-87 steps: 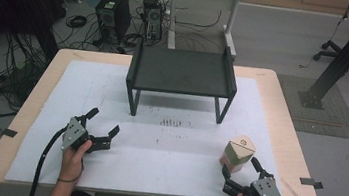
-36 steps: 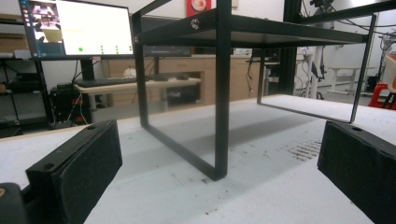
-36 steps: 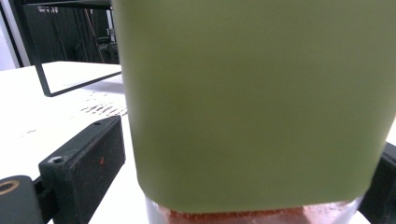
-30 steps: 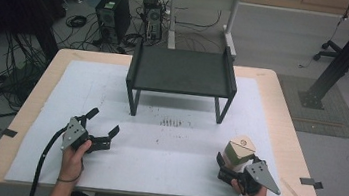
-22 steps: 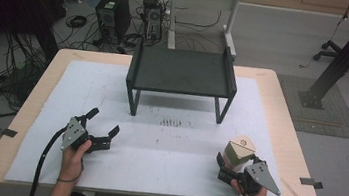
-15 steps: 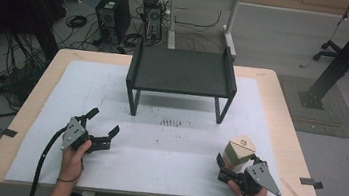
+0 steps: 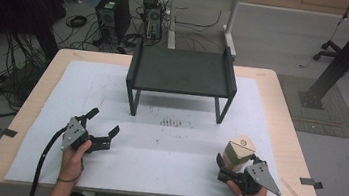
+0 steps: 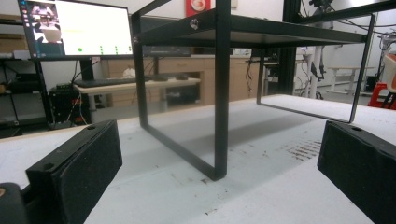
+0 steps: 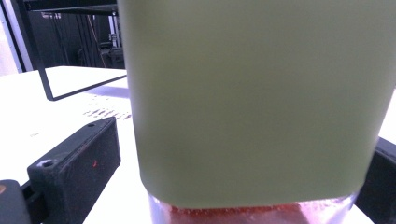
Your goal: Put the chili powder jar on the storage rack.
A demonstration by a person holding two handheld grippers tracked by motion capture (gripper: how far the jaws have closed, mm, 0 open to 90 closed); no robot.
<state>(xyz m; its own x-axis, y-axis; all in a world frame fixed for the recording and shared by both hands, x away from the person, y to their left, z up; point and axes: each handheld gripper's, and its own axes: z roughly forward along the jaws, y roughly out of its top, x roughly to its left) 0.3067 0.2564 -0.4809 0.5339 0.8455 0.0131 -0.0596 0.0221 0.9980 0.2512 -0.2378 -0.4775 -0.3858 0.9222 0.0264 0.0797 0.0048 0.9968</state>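
The table (image 7: pixel 283 99) carries a white sheet (image 7: pixel 154 161) that covers most of its top. At the far middle of the sheet stands a black rack (image 7: pixel 181 73), a low shelf on four legs; the left gripper view looks under it from close by, past its near leg. Dark speckles mark the sheet just in front of the rack.

Near the table's front right corner stands the jar (image 7: pixel 238 152), upright, with a tan lid that bears a round mark too small to read. In the right gripper view the jar has a plain green label with no writing that can be made out, above a clear base with something reddish inside.

The right gripper (image 7: pixel 228 161) sits just behind the jar on the person's side. Its jaws have just been opening and now stand wide, one on each side of the jar, with a gap showing at the left one; they do not press it.

The left gripper (image 7: pixel 102 128), at the front left, is released too, jaws spread wide with nothing between them.
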